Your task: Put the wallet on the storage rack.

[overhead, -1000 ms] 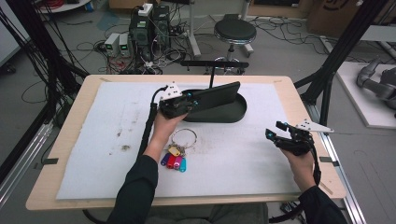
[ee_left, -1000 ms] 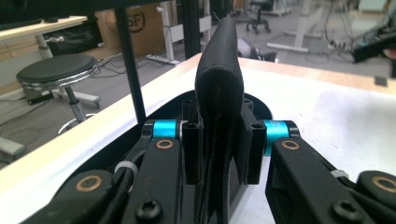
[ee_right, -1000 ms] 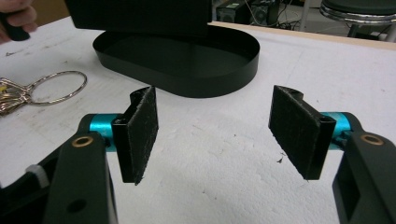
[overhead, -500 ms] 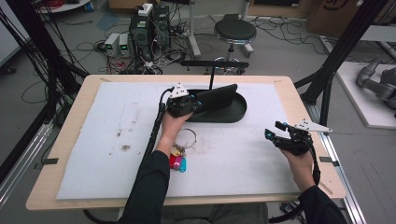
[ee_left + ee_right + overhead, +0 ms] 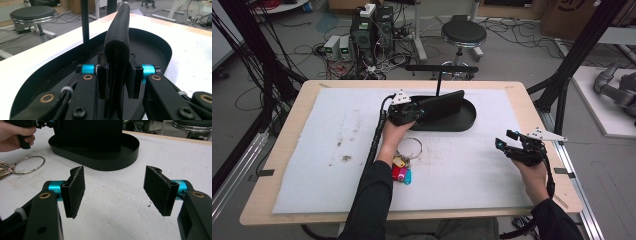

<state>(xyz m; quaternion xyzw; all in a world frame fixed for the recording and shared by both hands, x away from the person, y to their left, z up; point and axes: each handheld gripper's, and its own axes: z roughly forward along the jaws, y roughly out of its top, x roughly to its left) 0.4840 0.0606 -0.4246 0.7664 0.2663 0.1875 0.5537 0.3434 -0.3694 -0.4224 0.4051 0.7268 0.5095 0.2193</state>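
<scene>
A black folded wallet (image 5: 443, 106) stands on edge over the black oval tray (image 5: 468, 123), lengthwise along it. My left gripper (image 5: 419, 113) is shut on the wallet's near end. In the left gripper view its pads (image 5: 102, 81) squeeze the wallet (image 5: 117, 42), with the tray wall (image 5: 160, 47) curving around it. My right gripper (image 5: 503, 143) hovers open over the white mat at the right, apart from everything. In the right gripper view, the right gripper (image 5: 115, 192) has nothing between its pads; beyond it lie the tray (image 5: 112, 163) and wallet (image 5: 90, 135).
A key ring (image 5: 411, 147) with coloured tags (image 5: 401, 172) lies on the mat just below my left hand; the ring (image 5: 28, 165) also appears in the right gripper view. A thin black stand post (image 5: 439, 77) rises behind the tray. A stool (image 5: 463, 34) and cables sit beyond the table.
My left gripper has carried the wallet a little lower and toward the tray. The right gripper has stayed put.
</scene>
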